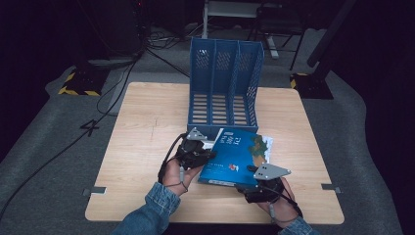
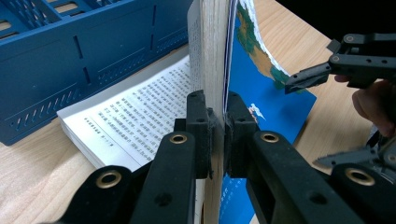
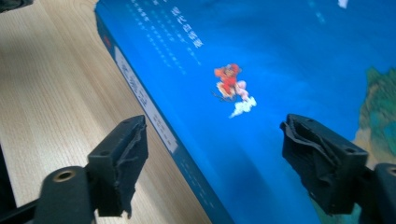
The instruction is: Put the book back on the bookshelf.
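A blue-covered book [image 1: 235, 156] lies on the wooden table [image 1: 142, 127] in front of a blue file rack [image 1: 225, 88]. My left gripper [image 1: 208, 149] is at the book's left edge. In the left gripper view it [image 2: 218, 126] is shut on the front cover and a sheaf of pages [image 2: 212, 56], which stand upright above a printed page [image 2: 140, 116]. My right gripper [image 1: 250, 176] is at the book's near edge. In the right gripper view its jaws [image 3: 212, 154] stand open, wide apart, over the blue cover [image 3: 261, 56] and spine, with nothing pressed between the pads.
The rack [image 2: 70, 56] has three upright slots and stands just behind the book at the table's far middle. Bare tabletop lies to the left and right of it. Cables cross the grey floor beyond the table's left side.
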A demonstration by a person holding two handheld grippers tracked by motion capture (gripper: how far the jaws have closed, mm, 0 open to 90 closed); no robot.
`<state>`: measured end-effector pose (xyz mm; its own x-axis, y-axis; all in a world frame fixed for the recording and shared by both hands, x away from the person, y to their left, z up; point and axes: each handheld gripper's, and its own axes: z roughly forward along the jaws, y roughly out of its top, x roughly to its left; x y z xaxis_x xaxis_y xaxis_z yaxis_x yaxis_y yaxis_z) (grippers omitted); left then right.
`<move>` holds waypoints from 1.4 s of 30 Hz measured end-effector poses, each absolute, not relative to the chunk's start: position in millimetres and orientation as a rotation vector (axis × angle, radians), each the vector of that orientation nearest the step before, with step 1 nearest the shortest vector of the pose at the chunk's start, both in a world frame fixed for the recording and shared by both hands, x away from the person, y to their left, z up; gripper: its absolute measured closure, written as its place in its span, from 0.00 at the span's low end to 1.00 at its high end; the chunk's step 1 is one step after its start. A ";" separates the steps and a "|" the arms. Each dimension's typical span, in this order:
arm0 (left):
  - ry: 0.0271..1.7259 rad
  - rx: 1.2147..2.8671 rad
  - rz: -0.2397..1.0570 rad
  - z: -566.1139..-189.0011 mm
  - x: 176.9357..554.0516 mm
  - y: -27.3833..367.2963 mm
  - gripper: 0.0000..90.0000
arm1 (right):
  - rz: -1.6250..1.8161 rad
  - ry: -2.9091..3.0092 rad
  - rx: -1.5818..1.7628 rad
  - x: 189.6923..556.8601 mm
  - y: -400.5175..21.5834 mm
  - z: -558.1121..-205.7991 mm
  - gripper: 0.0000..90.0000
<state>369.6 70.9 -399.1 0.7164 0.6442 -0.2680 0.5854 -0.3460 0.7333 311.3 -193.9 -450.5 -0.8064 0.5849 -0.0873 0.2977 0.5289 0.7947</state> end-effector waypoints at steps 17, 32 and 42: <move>0.945 2.057 0.108 -382.0 382.9 56.2 0.93 | 1.068 2.415 0.712 316.4 -173.2 -459.1 0.17; 0.970 2.035 0.064 -390.5 382.8 57.6 0.93 | 0.757 2.290 0.619 317.9 -160.6 -482.7 0.08; 0.958 2.038 0.036 -392.7 379.2 52.9 0.92 | 0.616 2.153 0.646 322.1 -160.0 -498.6 0.05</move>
